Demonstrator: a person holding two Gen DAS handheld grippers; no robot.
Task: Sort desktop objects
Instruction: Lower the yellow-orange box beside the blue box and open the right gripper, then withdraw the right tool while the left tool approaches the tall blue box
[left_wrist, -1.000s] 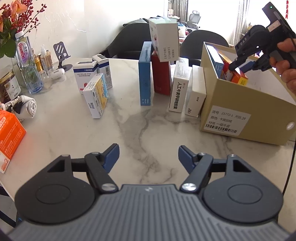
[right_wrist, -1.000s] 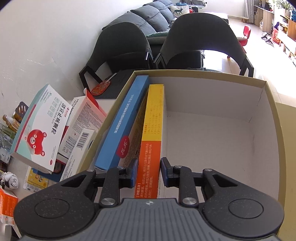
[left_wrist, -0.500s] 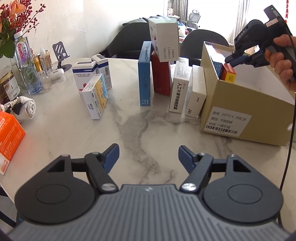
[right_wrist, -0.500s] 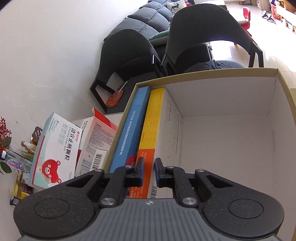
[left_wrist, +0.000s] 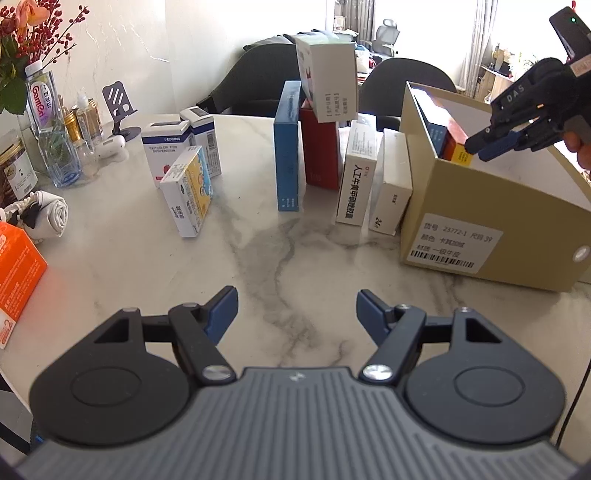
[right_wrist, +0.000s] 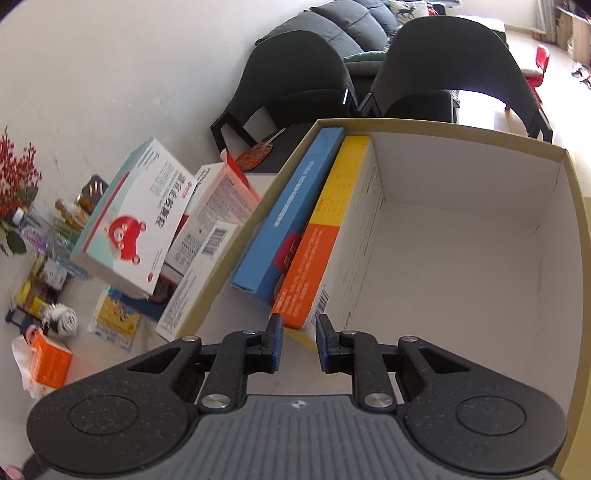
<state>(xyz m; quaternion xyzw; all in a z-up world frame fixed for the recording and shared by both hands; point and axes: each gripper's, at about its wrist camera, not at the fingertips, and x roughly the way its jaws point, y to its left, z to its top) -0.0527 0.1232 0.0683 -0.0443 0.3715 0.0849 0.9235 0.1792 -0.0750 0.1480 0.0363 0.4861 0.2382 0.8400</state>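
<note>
The right claw (right_wrist: 298, 341) hovers over the near end of a tan cardboard box (right_wrist: 574, 229), its fingers slightly parted and holding nothing. Just ahead of its tips, an orange-and-yellow carton (right_wrist: 317, 254) stands on edge inside the box beside a blue carton (right_wrist: 291, 218). The left claw (left_wrist: 297, 314) hangs wide open and empty above the marble counter (left_wrist: 295, 251).

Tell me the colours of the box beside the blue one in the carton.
Yellow and orange box, clearest in the right wrist view.

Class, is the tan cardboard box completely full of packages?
No: the tan cardboard box holds only two packages along one wall, the rest being bare white floor.
</note>
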